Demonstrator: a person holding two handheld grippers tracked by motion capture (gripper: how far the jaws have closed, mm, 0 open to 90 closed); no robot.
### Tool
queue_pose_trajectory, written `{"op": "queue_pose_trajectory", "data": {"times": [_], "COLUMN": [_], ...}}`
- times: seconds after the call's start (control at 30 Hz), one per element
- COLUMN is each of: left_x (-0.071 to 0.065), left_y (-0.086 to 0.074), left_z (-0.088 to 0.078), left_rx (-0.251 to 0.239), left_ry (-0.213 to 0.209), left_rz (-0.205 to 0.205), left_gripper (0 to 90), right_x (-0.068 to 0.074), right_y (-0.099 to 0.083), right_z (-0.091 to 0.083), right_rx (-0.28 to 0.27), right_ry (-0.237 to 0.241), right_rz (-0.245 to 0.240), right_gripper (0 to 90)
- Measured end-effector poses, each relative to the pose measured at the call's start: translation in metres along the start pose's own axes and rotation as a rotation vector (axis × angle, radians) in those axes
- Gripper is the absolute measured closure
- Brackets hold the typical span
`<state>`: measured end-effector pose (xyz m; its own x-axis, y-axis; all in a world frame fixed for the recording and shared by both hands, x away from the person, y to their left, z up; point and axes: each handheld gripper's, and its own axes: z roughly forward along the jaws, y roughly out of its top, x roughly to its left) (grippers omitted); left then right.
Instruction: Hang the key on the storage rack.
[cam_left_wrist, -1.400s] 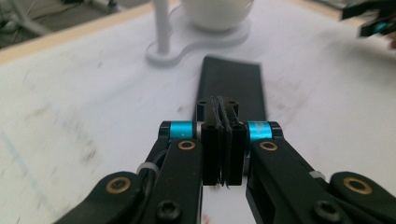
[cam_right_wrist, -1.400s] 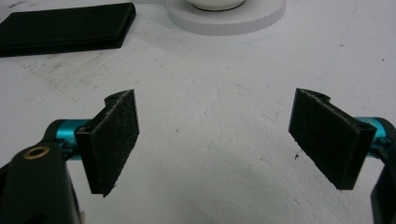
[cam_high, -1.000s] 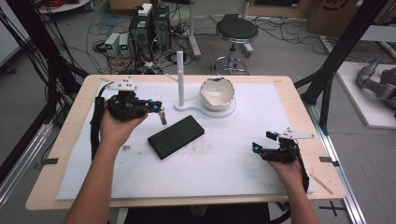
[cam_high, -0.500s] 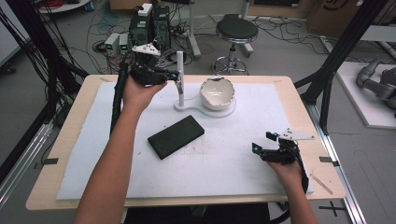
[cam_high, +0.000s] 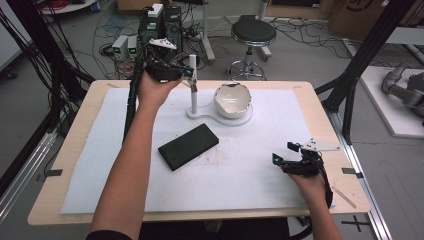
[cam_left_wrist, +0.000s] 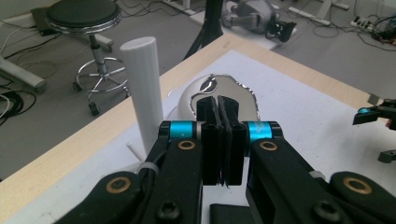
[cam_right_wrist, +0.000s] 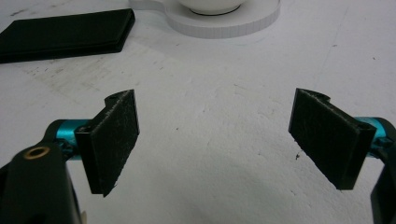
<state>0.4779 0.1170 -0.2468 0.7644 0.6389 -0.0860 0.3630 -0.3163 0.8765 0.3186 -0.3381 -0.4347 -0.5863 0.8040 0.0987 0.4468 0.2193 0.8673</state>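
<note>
High view, table inventory: left gripper (cam_high: 189, 75) is held w/ jaws pressed together, nothing between, beside white post (cam_high: 193, 82); right gripper (cam_high: 284, 152) is spread wide, near front edge.

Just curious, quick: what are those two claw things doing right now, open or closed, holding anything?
Left gripper: shut; whether it holds something cannot be told.
Right gripper: open, empty.
</note>
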Motion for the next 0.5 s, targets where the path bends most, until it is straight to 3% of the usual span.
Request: {"op": "queue_pose_trajectory", "data": {"times": [0.33, 0.5], "left_x": [0.008, 0.012], "left_y": [-0.004, -0.009], "left_z": [0.008, 0.011], "left_rx": [0.009, 0.002], "left_ry": [0.036, 0.027], "left_rz": [-0.026, -0.043], "left_gripper": [88.1, 88.0], "right_x": [0.001, 0.000], "right_y": [0.001, 0.000], "right_z": [0.001, 0.000], "right_rx": [0.002, 0.000], "right_ry": [0.004, 0.001], "right_rz": [-0.006, -0.003], "right_gripper": [16.4, 16.4]}}
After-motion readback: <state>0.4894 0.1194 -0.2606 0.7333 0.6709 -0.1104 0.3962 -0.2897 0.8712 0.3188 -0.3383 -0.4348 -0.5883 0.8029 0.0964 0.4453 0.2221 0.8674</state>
